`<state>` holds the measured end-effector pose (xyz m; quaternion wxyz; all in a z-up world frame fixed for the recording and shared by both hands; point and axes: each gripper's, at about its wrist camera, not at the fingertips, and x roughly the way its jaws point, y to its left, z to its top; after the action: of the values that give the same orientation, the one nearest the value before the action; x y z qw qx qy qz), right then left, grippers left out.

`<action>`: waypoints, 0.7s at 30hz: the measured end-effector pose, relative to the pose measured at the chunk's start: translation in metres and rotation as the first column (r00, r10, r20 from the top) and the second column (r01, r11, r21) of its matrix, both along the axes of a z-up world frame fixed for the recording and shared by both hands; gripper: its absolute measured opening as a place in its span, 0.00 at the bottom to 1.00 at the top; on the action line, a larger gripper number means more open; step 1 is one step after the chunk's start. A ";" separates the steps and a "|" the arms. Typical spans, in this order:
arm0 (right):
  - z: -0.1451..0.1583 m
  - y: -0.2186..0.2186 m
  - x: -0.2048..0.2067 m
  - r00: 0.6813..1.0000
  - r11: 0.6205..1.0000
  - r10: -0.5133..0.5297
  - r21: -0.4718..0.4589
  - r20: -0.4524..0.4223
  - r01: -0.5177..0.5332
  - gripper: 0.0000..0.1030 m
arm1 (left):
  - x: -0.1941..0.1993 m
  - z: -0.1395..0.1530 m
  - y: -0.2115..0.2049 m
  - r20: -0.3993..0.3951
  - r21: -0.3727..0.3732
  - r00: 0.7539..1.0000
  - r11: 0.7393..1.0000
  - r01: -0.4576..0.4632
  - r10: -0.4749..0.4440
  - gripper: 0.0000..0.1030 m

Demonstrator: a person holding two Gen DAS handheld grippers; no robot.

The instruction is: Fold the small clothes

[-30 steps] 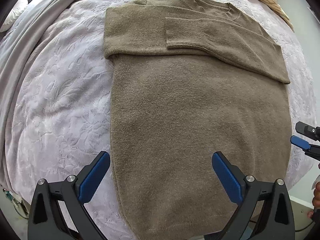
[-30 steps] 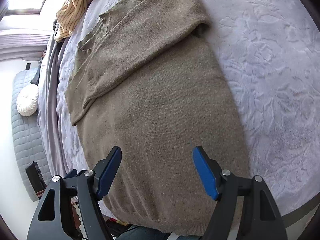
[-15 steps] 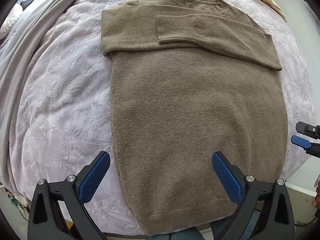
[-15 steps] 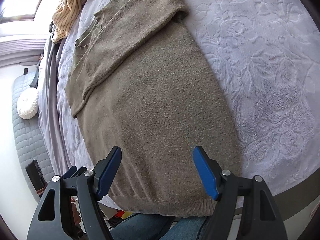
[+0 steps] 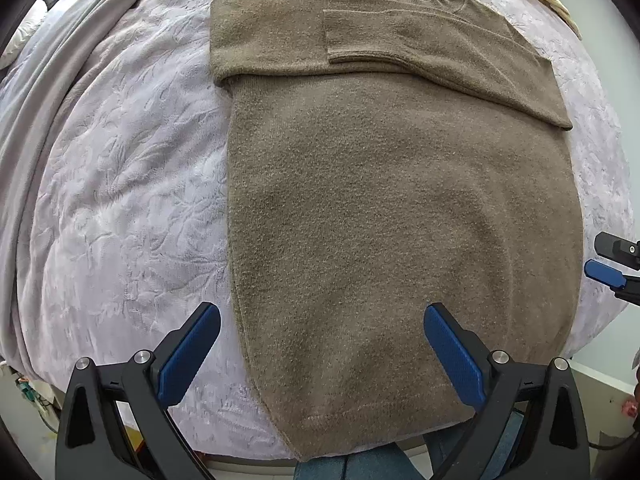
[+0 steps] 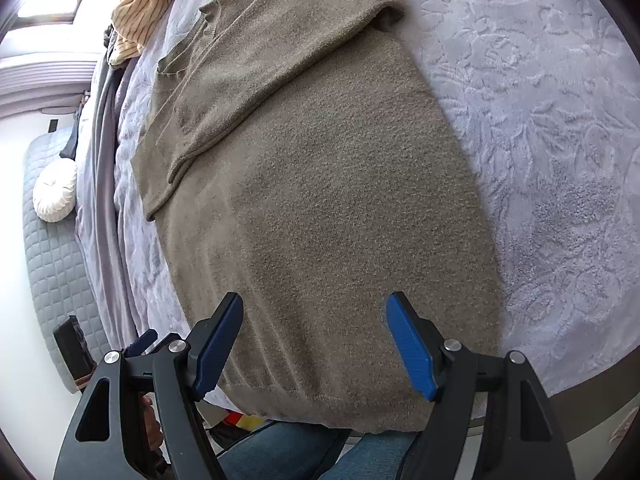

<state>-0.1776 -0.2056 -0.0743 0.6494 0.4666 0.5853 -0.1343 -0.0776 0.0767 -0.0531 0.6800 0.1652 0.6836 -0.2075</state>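
The left gripper hangs over the near end of a brown sweater, its blue-padded jaws spread wide with nothing pinched between them; one pad sits over the pale bedspread just off the sweater's edge, the other over the knit itself. The right gripper is likewise spread and empty, both pads poised above the lower part of the sweater, close to the hem. In the left wrist view the tip of the right gripper shows at the far right edge, off the side of the sweater. The sweater lies flat on the bedspread, hem toward the person and neckline at the far end, with both sleeves folded across the chest so that one ribbed cuff lies on top near the middle. The hem reaches the edge of the bed, and blue jeans show just beneath it in both views. A striped yellow garment is bunched beyond the collar at the far end of the bed. A grey sheet lies in long folds along one side of the bedspread, and in the right wrist view a round white cushion rests on a quilted grey surface beyond it
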 end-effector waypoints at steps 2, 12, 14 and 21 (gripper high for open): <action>-0.002 -0.001 -0.004 1.000 1.000 -0.006 0.002 -0.006 0.006 0.75 | -0.001 -0.003 0.001 -0.009 0.007 1.000 1.000 0.008 -0.008 0.98; -0.014 -0.008 -0.032 0.998 0.999 -0.044 0.023 -0.039 0.045 0.75 | -0.012 -0.025 -0.001 -0.069 0.029 0.997 0.999 0.036 -0.033 0.98; -0.017 -0.008 -0.036 0.998 0.999 -0.042 0.030 -0.045 0.043 0.75 | -0.015 -0.031 0.002 -0.105 0.017 0.993 0.999 0.050 -0.048 0.98; -0.029 -0.005 -0.053 0.993 0.996 0.076 0.049 -0.086 -0.071 0.75 | -0.026 -0.054 0.026 -0.195 0.011 0.973 0.992 0.126 -0.121 0.98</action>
<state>-0.2305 -0.2109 -0.1038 0.6166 0.4532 0.6330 -0.1172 -0.1039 0.1026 -0.1074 0.5939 0.1943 0.7374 -0.2565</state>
